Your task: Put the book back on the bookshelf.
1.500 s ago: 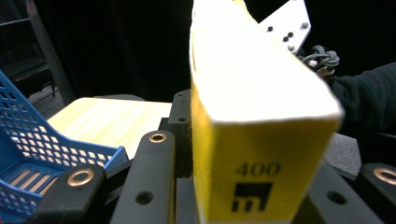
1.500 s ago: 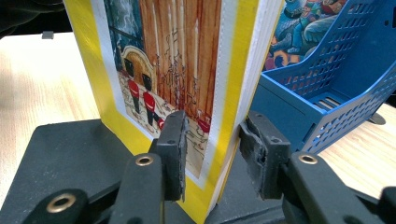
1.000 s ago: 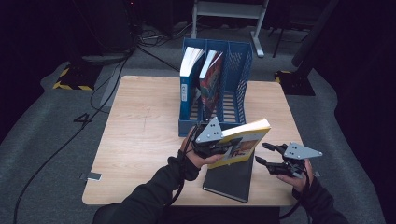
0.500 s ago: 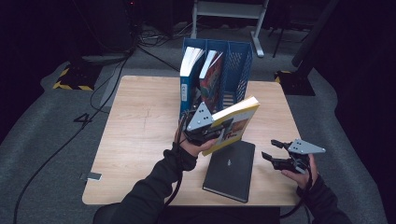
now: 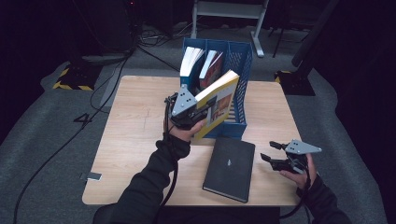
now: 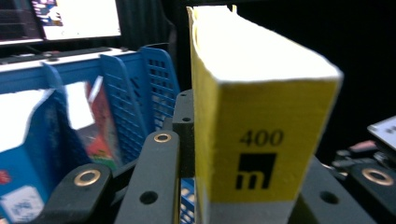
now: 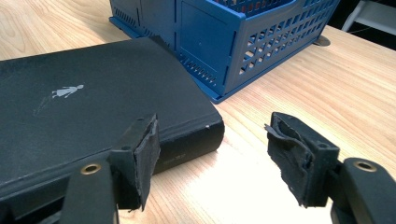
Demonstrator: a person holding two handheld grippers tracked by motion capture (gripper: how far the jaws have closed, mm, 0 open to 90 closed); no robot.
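Since the earlier frames the left tool (image 5: 205, 106) has carried the yellow book (image 5: 219, 100) up from the black book (image 5: 229, 168) toward frame centre, where it now hangs tilted against the front of the blue rack (image 5: 239, 70). That tool's jaws clamp the yellow book by its spine. At lower right, the right tool (image 5: 273, 156) sits over the tabletop (image 5: 135, 116) just beside the black book, jaws fairly wide and just narrowing slightly, holding nothing.
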